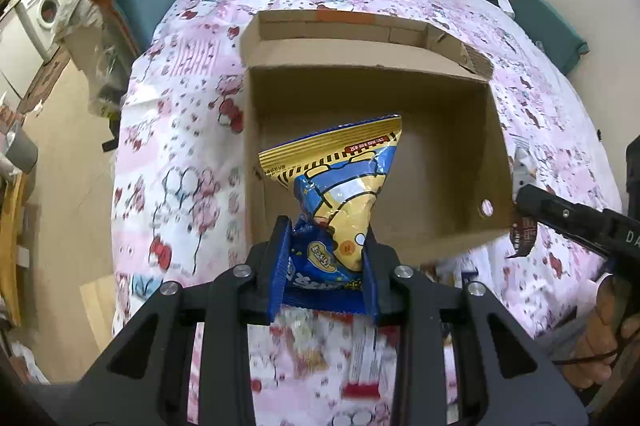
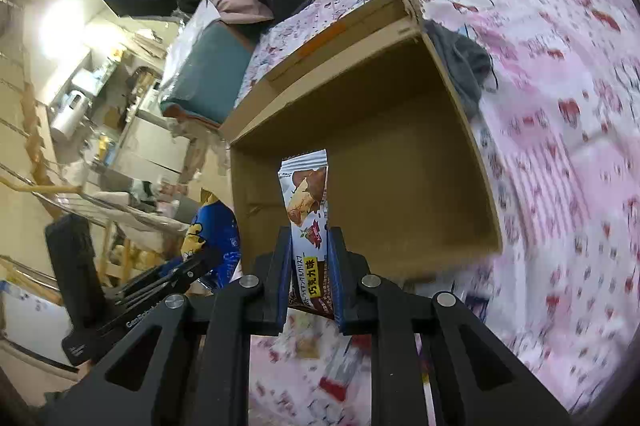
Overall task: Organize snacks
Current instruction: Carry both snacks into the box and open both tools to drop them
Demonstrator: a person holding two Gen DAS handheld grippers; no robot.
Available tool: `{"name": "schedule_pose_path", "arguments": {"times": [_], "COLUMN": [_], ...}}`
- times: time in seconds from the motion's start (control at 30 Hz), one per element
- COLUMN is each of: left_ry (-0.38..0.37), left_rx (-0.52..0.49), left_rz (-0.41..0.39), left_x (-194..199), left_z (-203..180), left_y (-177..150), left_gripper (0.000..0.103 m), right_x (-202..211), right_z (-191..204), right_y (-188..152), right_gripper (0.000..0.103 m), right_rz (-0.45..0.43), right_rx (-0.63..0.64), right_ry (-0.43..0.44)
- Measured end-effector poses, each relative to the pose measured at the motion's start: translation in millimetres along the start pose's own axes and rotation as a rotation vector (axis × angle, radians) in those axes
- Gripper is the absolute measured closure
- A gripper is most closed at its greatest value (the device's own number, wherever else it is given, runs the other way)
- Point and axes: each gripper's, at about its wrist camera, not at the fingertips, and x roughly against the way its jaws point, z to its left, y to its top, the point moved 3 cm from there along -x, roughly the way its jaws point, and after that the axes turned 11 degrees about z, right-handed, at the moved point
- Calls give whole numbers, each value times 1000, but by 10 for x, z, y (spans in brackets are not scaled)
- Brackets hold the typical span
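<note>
Pink cartoon-print bedspread (image 1: 180, 129) carries an open cardboard box (image 1: 372, 161), nothing visible inside. Left gripper (image 1: 326, 258) clamps a blue-yellow snack bag (image 1: 344, 185) over the box's near edge. Right gripper (image 2: 310, 266) clamps a chocolate biscuit pack (image 2: 308, 209) above the box opening.

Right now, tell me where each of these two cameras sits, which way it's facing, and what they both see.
Left wrist: on the left gripper, facing the open cardboard box on the pink bedspread; its fingers clamp a blue-yellow snack bag, and the right gripper enters at right.
Right wrist: on the right gripper, facing the same box, tilted; it clamps a chocolate bar wrapper.
Shared: box, bedspread, both snacks.
</note>
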Motion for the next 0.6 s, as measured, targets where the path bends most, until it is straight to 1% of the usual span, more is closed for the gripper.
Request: {"name": "schedule_pose_path", "arguments": {"times": [0.13, 0.23, 0.33, 0.4, 0.5, 0.6], "left_ry": [25, 17, 40, 41, 76, 63], "left_rx": [-18, -21, -35, -45, -60, -49], "left_rz": [-7, 4, 7, 5, -12, 3], "left_x": [-203, -396, -533, -589, -644, -706], "left_z": [-79, -112, -127, -146, -156, -133], "left_y": [147, 173, 197, 208, 208, 227], "left_gripper": [75, 75, 75, 75, 75, 74], "right_x": [-251, -391, -519, -559, -566, -554], "right_z": [-95, -199, -352, -412, -456, -456], "right_y": [197, 201, 155, 171, 193, 204], "right_gripper": [85, 85, 85, 85, 85, 85], "right_rz": [19, 22, 43, 46, 43, 36], "right_rx": [17, 16, -12, -27, -39, -32], "right_ry": [-72, -102, -136, -159, -173, -185]}}
